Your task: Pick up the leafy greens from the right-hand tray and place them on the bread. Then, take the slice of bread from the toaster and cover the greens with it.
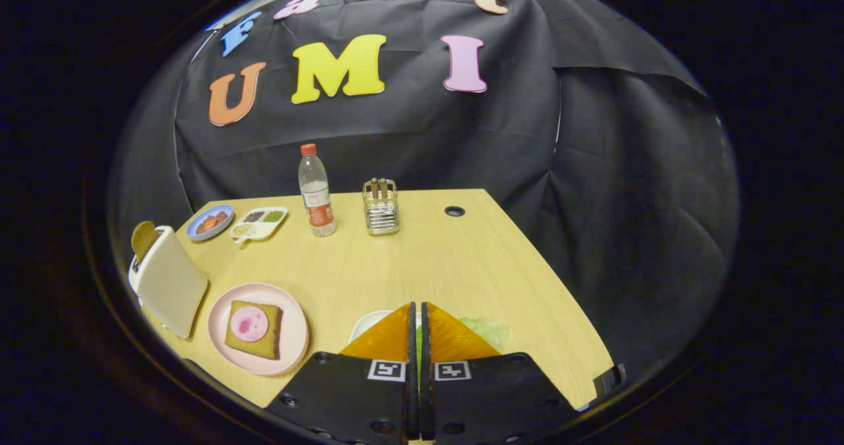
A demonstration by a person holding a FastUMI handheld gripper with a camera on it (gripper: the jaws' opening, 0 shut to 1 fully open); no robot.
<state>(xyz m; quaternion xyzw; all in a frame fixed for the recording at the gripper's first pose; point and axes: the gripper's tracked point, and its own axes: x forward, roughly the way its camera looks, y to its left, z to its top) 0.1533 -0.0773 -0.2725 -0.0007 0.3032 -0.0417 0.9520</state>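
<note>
Jaws nearly closed, gripper (419, 313) seemingly pinching pale green leafy greens (486, 329) over the white tray (366, 321), ready for carrying to the toasted bread (254, 329) on its pink plate (217, 323).

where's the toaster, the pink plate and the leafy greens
toaster (170, 288): gripper view, on its pale side wall
pink plate (295, 339): gripper view, on its bare rim
leafy greens (486, 330): gripper view, on the leaf beside the fingers

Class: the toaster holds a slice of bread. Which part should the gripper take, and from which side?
Grip the slice of bread by its rounded top edge, coming from above: only that part stands out of the toaster. The gripper, fingers nearly closed over the leafy greens, must open first.
</note>
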